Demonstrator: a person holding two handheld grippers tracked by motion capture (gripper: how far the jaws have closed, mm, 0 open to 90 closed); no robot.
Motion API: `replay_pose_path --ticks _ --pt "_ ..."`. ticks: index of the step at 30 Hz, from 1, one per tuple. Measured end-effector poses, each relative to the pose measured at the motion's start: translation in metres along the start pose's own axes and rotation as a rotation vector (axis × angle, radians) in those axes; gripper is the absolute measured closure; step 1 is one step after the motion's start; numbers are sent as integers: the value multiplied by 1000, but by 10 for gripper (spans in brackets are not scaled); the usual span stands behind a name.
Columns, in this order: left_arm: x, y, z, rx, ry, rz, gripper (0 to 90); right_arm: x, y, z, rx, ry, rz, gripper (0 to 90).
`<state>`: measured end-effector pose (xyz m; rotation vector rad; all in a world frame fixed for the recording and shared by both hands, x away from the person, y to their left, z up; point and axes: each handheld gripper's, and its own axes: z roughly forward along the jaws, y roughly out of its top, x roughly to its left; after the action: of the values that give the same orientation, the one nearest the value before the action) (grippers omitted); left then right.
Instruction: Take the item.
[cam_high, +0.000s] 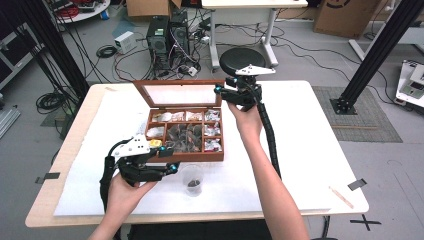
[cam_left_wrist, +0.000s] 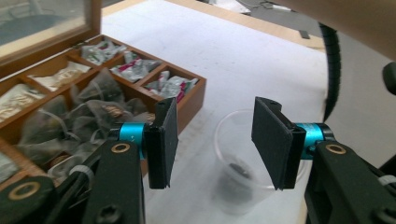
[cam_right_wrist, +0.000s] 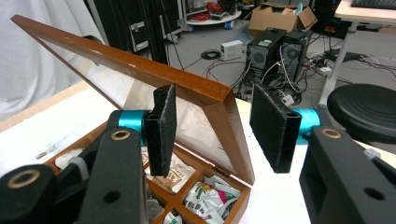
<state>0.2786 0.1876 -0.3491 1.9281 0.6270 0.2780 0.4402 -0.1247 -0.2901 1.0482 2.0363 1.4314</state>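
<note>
Two grippers work over the white mat (cam_high: 300, 150) on the table, and we start at the left. Our left gripper (cam_high: 170, 168) hangs near the front edge of the wooden tea box (cam_high: 187, 156), its jaws standing apart with nothing pressed between the pads; in the left gripper view (cam_left_wrist: 212, 140) they frame the clear plastic cup (cam_left_wrist: 243, 163) below them. That cup (cam_high: 192, 180) stands upright on the mat just in front of the box, with a dark tea bag (cam_left_wrist: 236, 173) lying at its bottom. The box is open, its compartments holding grey pyramid bags (cam_high: 185, 136) in the middle and foil packets (cam_high: 212, 131) to the right. Further right, our right gripper (cam_high: 222, 92) sits at the far right corner of the raised glass lid (cam_high: 177, 94); in the right gripper view (cam_right_wrist: 212, 128) the lid's wooden corner (cam_right_wrist: 233, 135) stands between the jaws, though we cannot tell if the pads press it.
</note>
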Motion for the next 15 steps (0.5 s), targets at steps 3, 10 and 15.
replay_pose_path --ticks 3,10,15 --pt "5 -2 -5 -13 18 -5 480 0 0 0 2 -1 -2 521" --pt "17 -6 -15 -52 82 -8 429 0 0 0 3 -2 0 521" --pt "26 -11 -24 -68 137 -12 410 0 0 0 4 -1 -2 519"
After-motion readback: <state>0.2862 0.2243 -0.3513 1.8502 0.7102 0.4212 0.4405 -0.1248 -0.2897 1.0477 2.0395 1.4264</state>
